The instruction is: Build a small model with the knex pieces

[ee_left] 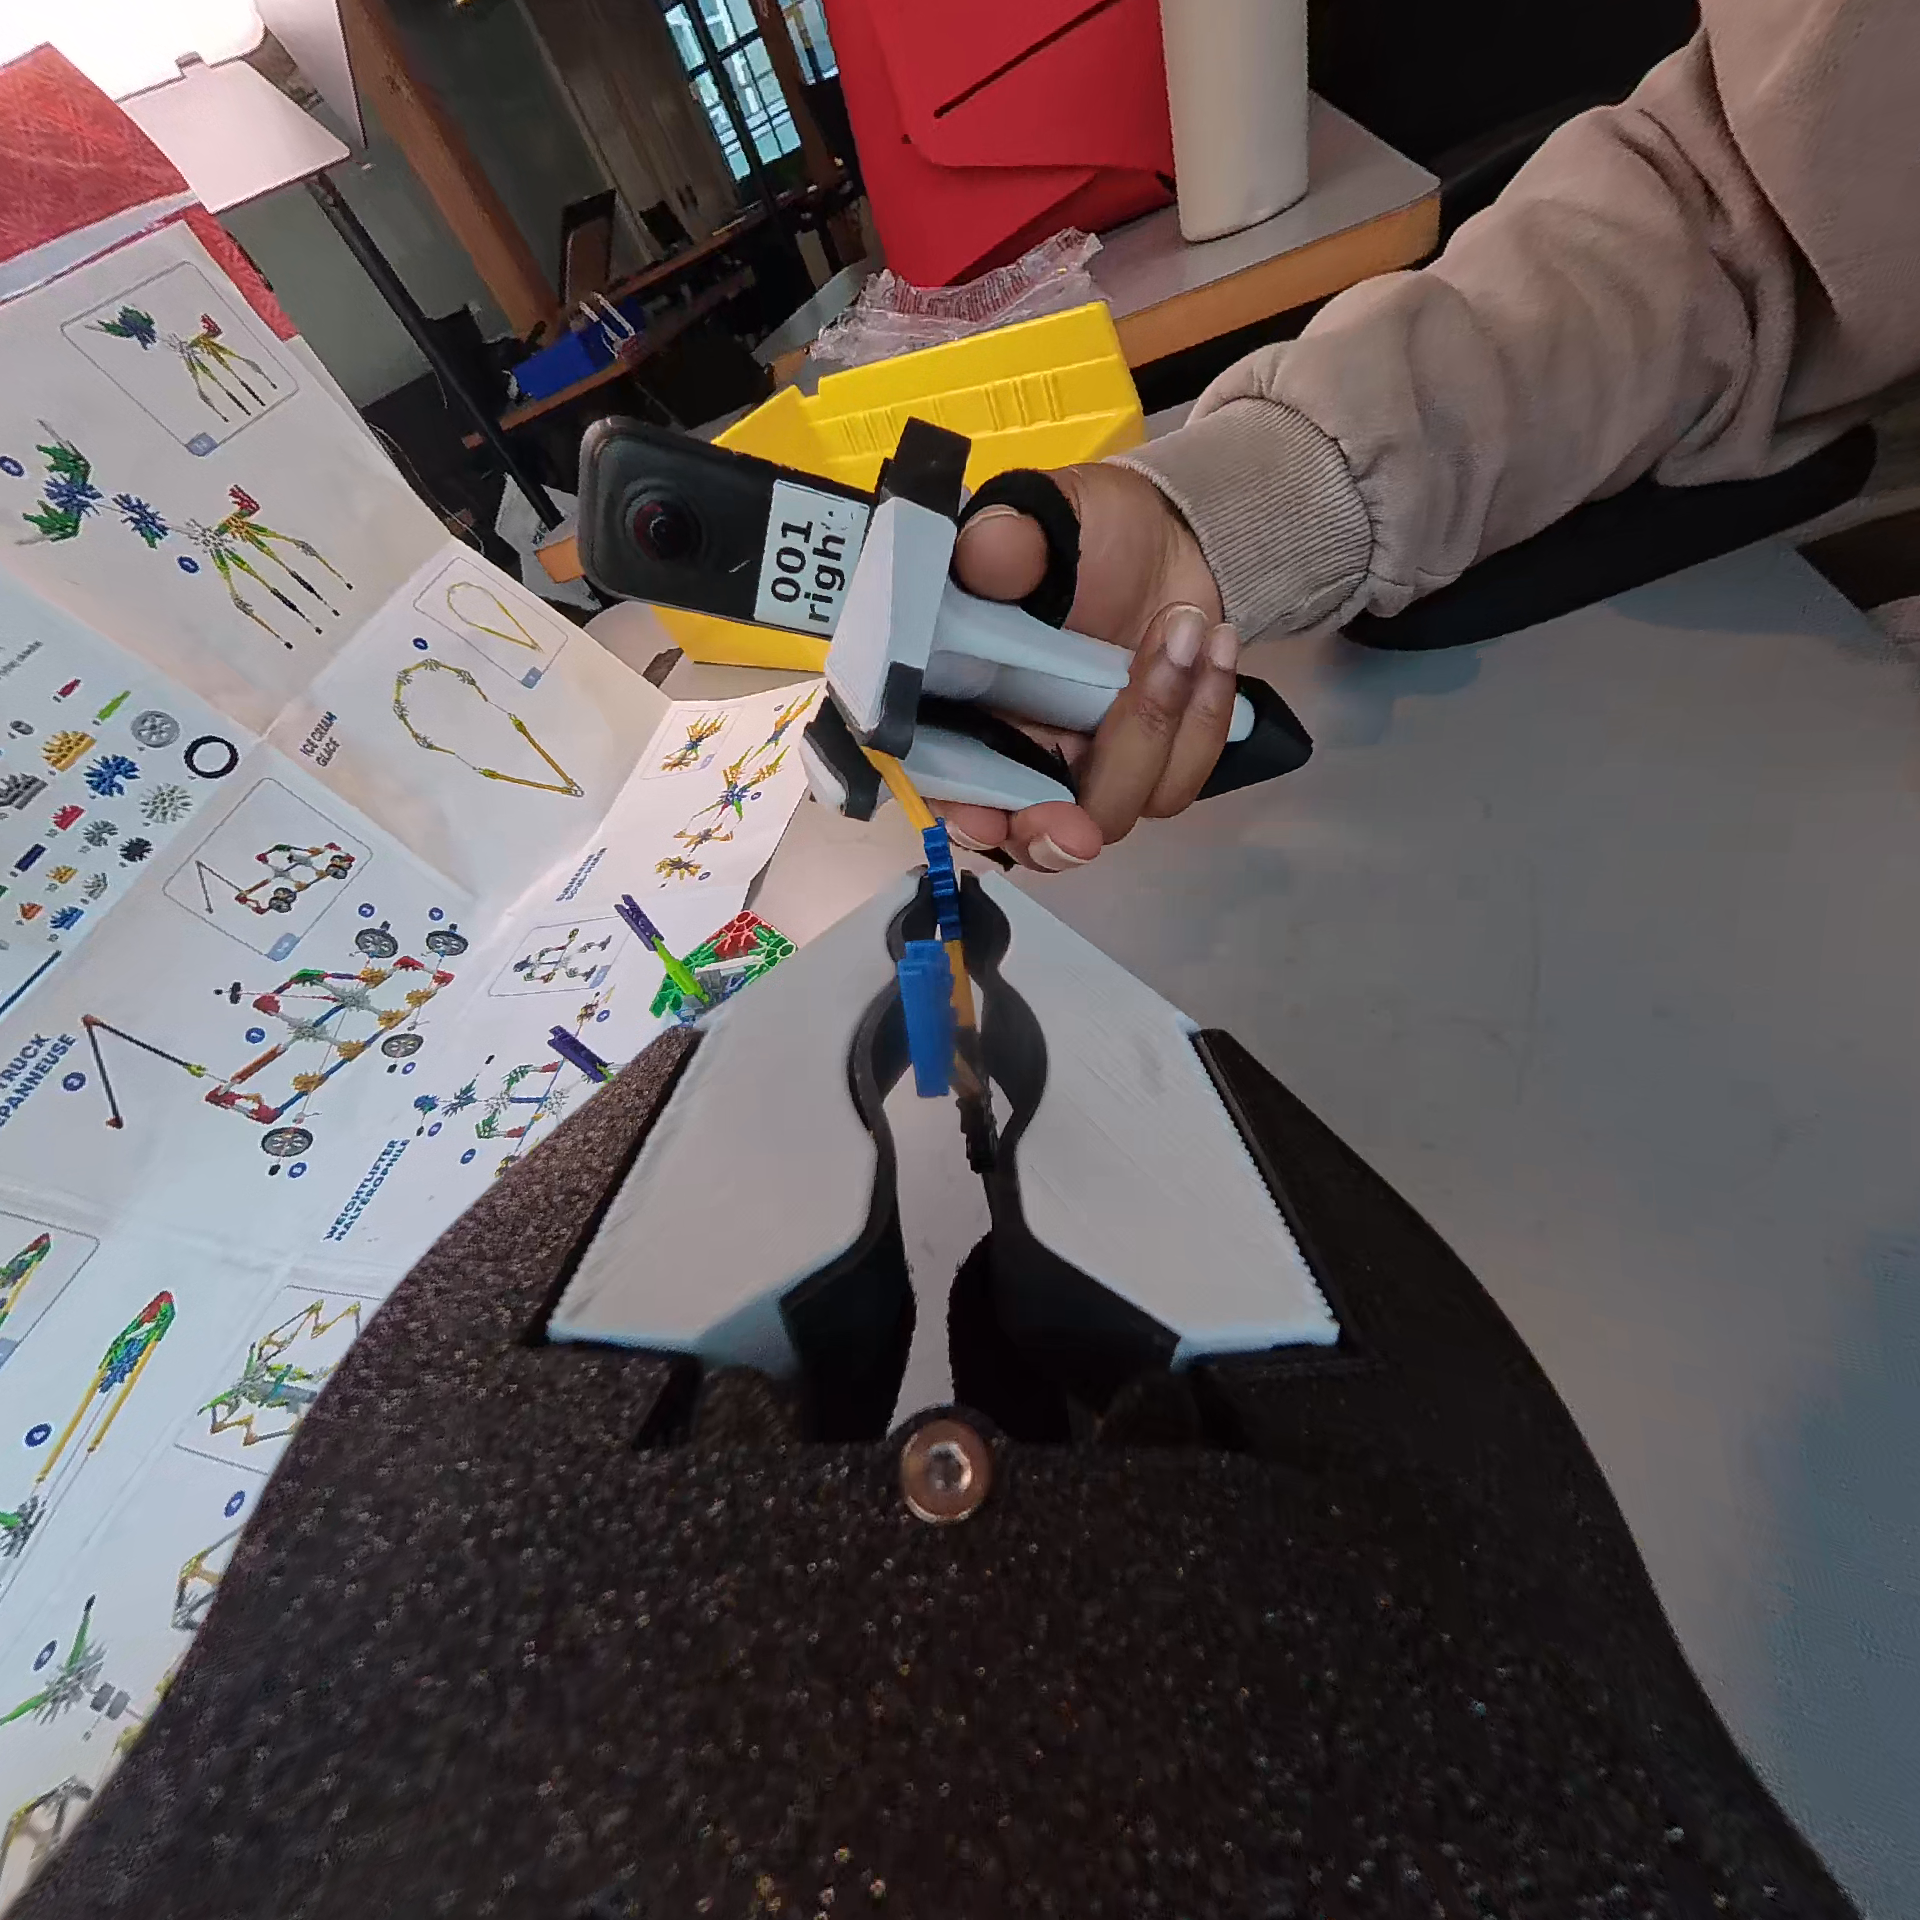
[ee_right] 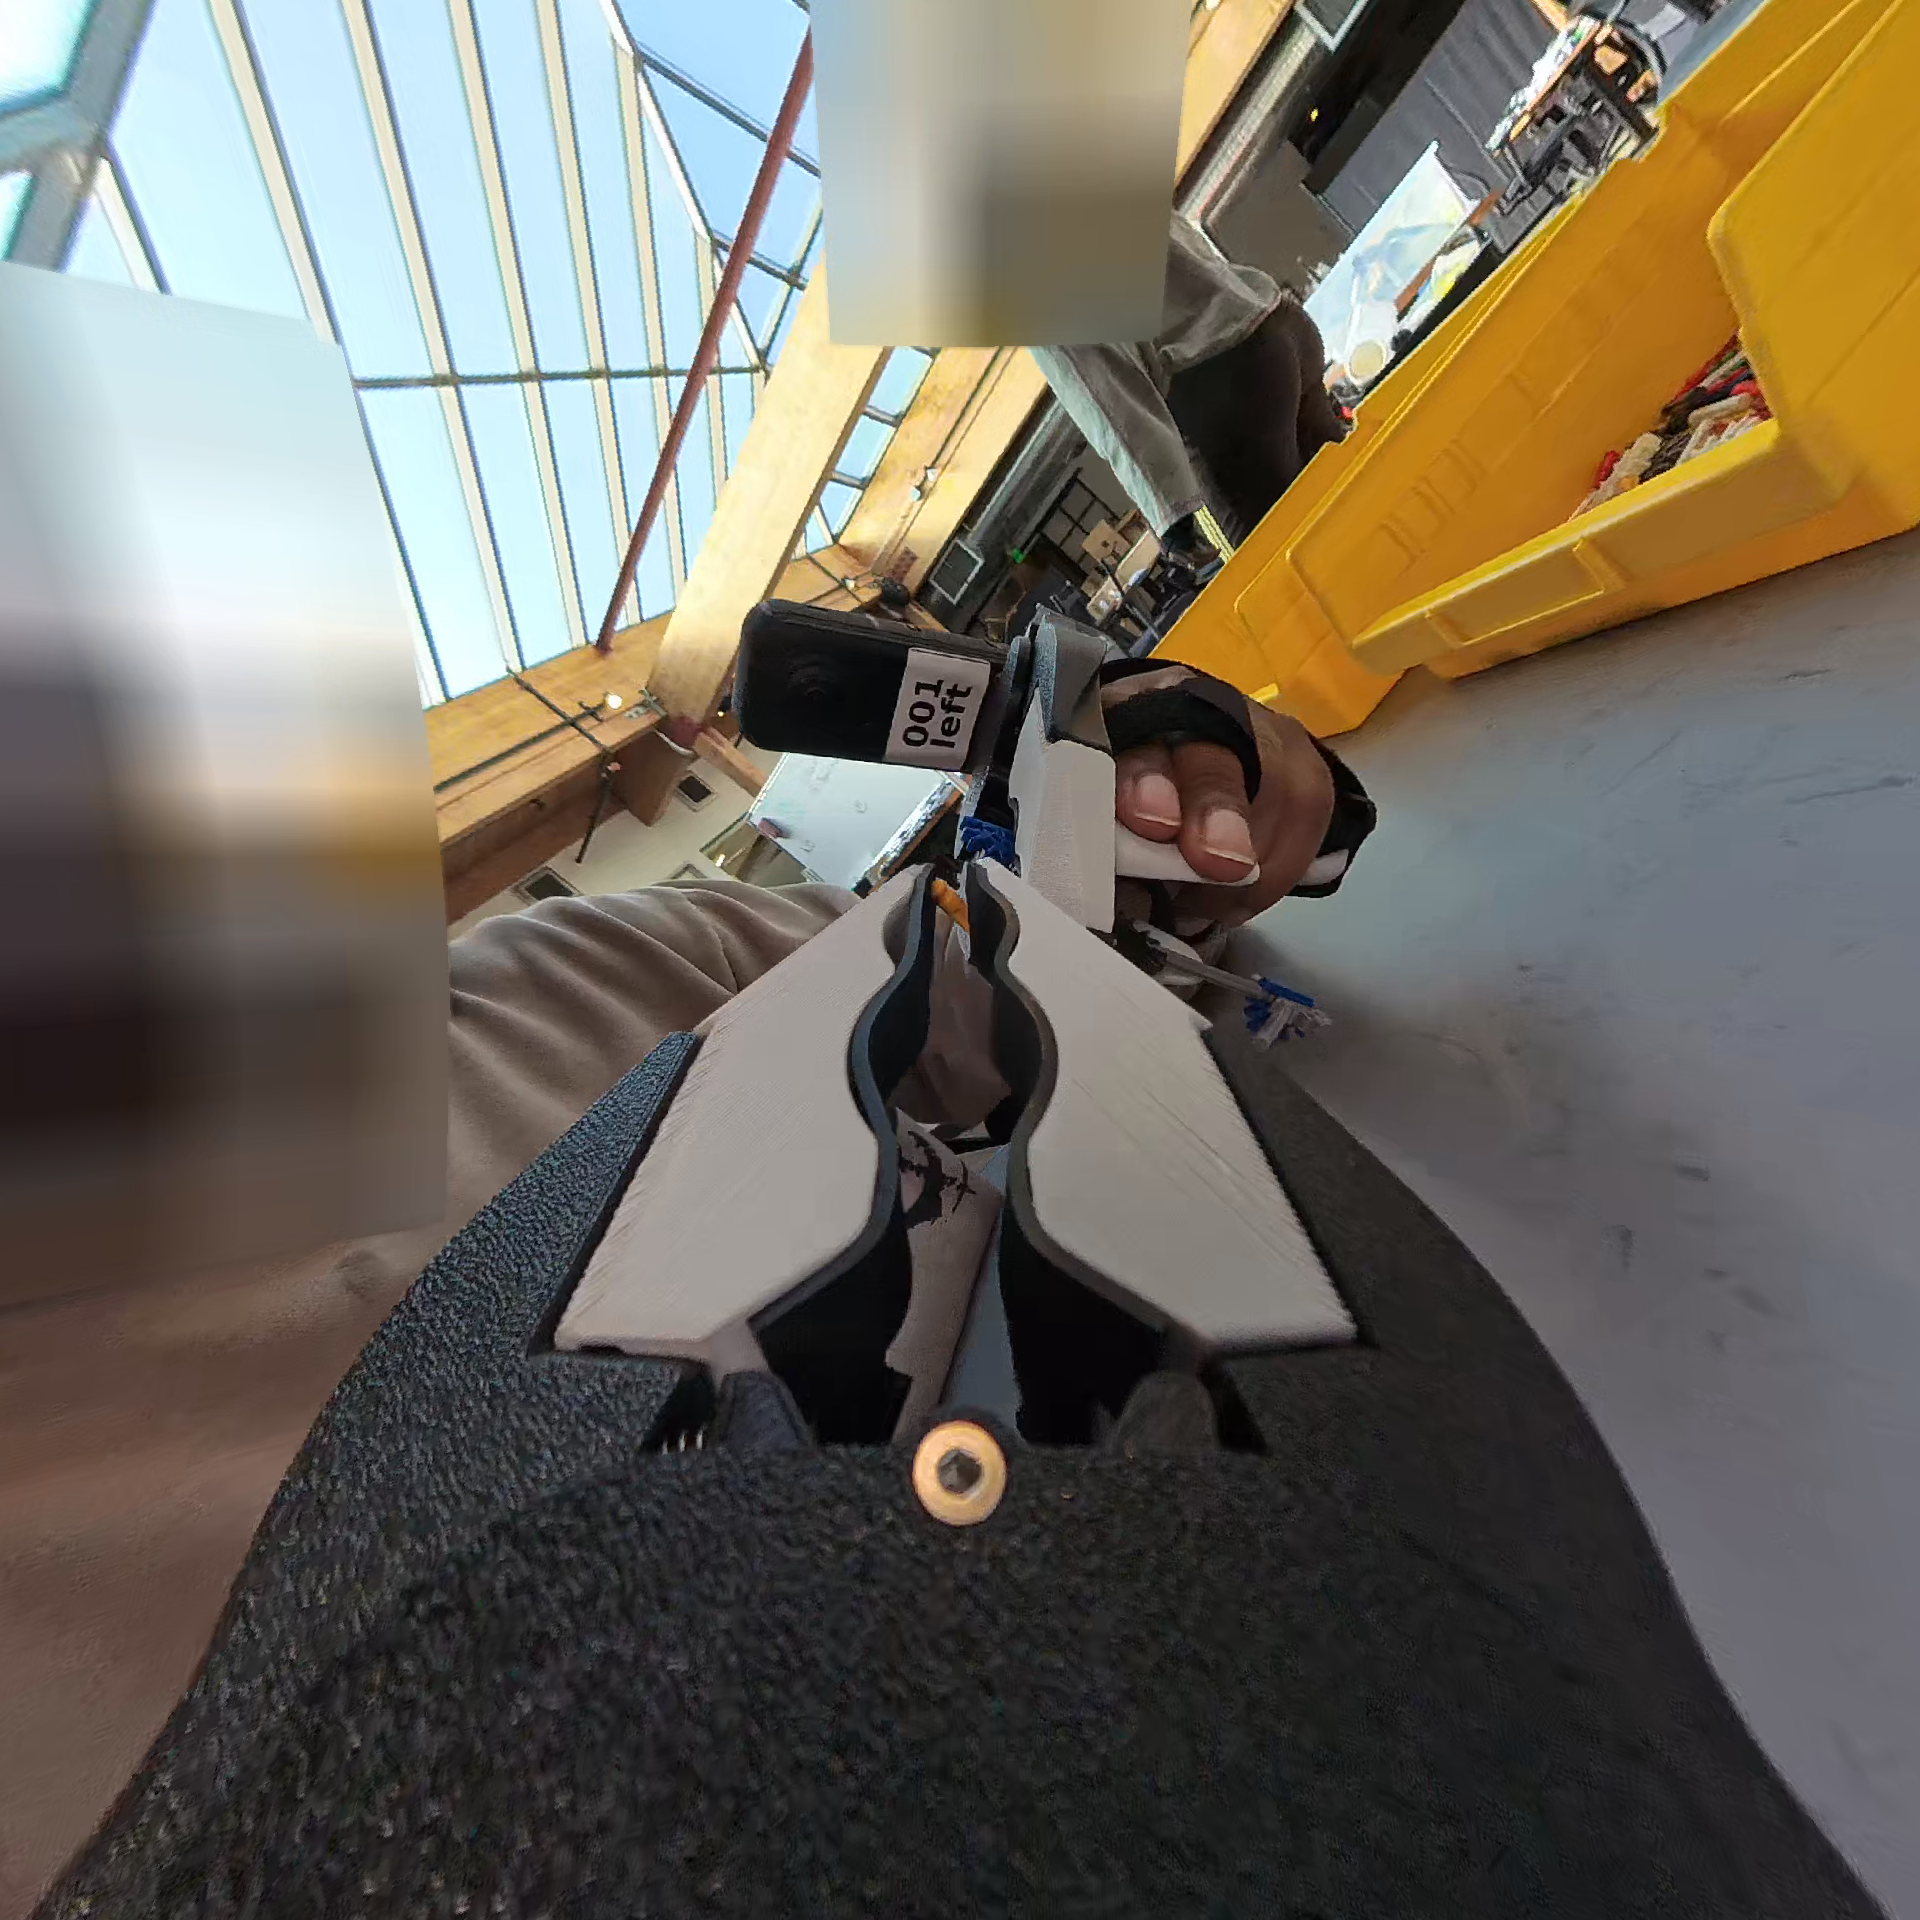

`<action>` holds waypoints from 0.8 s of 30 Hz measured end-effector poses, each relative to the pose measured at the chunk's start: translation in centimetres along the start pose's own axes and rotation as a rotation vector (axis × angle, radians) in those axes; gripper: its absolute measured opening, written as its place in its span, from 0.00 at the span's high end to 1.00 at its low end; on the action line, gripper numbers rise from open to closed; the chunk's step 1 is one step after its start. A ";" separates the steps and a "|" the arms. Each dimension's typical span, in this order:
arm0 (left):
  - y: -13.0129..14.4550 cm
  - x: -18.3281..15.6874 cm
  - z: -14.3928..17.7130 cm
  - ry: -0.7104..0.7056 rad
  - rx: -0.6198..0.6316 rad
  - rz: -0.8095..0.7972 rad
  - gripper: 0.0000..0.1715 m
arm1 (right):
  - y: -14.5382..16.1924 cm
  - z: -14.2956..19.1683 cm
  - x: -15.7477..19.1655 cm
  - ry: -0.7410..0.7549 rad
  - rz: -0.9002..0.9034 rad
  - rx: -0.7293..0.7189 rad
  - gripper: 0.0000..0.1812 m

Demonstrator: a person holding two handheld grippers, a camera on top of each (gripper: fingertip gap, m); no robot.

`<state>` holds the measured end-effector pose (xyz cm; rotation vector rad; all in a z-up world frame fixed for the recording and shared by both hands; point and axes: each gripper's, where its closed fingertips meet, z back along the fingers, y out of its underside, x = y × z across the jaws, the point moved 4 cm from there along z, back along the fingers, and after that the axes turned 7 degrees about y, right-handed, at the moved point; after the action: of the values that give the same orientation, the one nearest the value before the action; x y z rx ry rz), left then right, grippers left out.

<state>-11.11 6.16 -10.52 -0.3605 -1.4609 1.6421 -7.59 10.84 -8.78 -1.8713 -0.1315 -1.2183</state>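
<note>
Left gripper [ee_left: 943, 904] and right gripper [ee_right: 951, 894] meet tip to tip, both clamped.

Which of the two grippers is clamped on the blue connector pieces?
The left gripper: its fingertips pinch the blue connector, with a blue clip behind them. The right gripper grips only the yellow rod further up.

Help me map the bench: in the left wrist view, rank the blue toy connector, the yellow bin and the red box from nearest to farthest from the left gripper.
From the left gripper:
1. Blue toy connector, between its fingers.
2. Yellow bin, beyond the right gripper.
3. Red box, farthest, at the back.
</note>
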 end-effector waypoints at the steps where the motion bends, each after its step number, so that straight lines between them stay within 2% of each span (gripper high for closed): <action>1: -0.1 -0.1 0.0 0.002 0.002 -0.013 0.99 | 0.1 0.0 0.1 -0.016 -0.010 0.002 0.98; 4: -0.9 -0.8 0.0 0.021 -0.031 -0.068 0.99 | 0.3 0.0 -0.3 -0.031 -0.044 0.000 1.00; 7: -1.8 -1.5 -0.3 0.027 -0.038 -0.127 0.99 | 0.6 -0.1 0.7 -0.134 -0.032 0.001 1.00; 9: -2.2 -1.7 -0.2 0.049 -0.062 -0.095 0.99 | 0.5 -0.3 1.9 -0.158 0.031 0.005 1.00; 13: -1.4 -1.0 0.1 0.045 -0.058 -0.043 0.99 | -1.0 0.6 2.0 -0.142 0.076 -0.093 0.99; 18: 0.2 0.1 -0.2 0.004 -0.013 0.054 0.99 | -3.5 2.8 2.0 0.014 0.251 -0.204 0.99; 24: 0.9 1.2 -0.1 -0.046 -0.010 0.141 0.99 | -7.3 6.6 2.3 0.421 0.597 -0.263 0.99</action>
<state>-12.10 7.25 -10.96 -0.4425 -1.5078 1.7652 -5.58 19.20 -3.48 -1.6412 0.7941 -1.1990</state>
